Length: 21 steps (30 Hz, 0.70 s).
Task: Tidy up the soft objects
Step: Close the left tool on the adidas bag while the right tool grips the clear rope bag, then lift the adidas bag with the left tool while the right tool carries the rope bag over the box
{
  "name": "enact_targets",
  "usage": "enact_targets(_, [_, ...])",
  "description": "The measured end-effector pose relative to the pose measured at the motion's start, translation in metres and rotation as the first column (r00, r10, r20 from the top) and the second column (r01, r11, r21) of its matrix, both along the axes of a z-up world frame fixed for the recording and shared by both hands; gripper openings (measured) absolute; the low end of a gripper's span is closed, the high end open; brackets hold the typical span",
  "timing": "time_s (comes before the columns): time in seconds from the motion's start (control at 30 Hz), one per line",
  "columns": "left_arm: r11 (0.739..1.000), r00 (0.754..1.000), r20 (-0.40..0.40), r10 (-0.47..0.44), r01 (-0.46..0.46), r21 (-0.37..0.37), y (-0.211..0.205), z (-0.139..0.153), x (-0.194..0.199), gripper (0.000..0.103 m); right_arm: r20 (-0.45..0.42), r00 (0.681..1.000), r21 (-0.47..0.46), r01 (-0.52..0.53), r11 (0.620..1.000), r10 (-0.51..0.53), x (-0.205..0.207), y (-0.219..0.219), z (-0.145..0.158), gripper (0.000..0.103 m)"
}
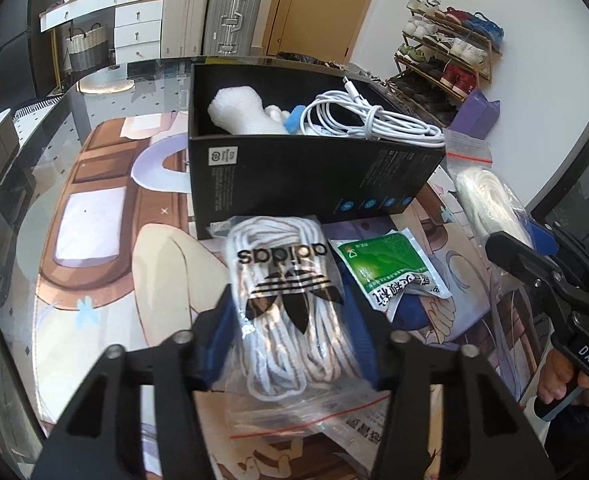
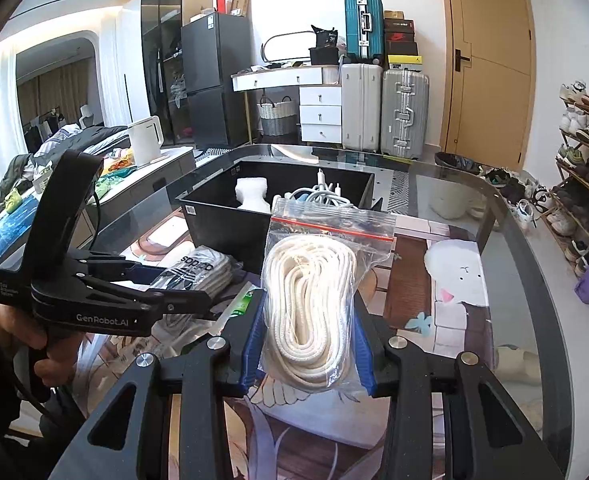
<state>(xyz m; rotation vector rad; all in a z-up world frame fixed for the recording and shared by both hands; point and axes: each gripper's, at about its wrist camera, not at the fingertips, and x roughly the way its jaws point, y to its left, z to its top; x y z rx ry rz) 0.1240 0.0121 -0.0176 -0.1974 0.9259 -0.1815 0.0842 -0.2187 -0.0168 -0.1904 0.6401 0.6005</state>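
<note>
My left gripper (image 1: 290, 320) is shut on a clear adidas bag of white laces (image 1: 290, 300), held just in front of the black box (image 1: 314, 176). The box holds a white foam roll (image 1: 242, 110) and a coiled white cable (image 1: 358, 118). My right gripper (image 2: 306, 336) is shut on a clear zip bag of cream rope (image 2: 314, 300), lifted above the table to the right of the box (image 2: 230, 220). The rope bag also shows at the right of the left wrist view (image 1: 490, 200). The adidas bag shows in the right wrist view (image 2: 198, 272) between the left gripper's fingers.
A green sachet (image 1: 390, 268) lies on the printed mat (image 1: 106, 248) right of the adidas bag. The glass table edge (image 2: 534, 280) curves on the right. A shoe rack (image 1: 446, 52), suitcases (image 2: 386, 112) and a door stand behind.
</note>
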Motion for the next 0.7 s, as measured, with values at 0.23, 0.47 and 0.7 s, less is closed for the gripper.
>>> enact_targets(0.23, [1.0,1.0,0.018,0.002,-0.002,-0.016,0.007,0.007,-0.007,0.041,0.008,1.0,0.004,-0.008,1.0,0.008,-0.001,0.002,0.003,0.039])
enact_targets(0.47, [0.999,0.998,0.063,0.003,0.0,-0.042,0.013,0.024,-0.02,0.041,0.03,1.0,0.017,-0.01,1.0,0.009,-0.003,0.003,0.009,0.039])
enact_targets(0.7, [0.998,0.992,0.128,0.019,-0.011,-0.062,0.019,0.047,-0.03,0.041,0.055,0.998,0.033,-0.011,0.999,0.009,-0.003,0.005,0.019,0.039])
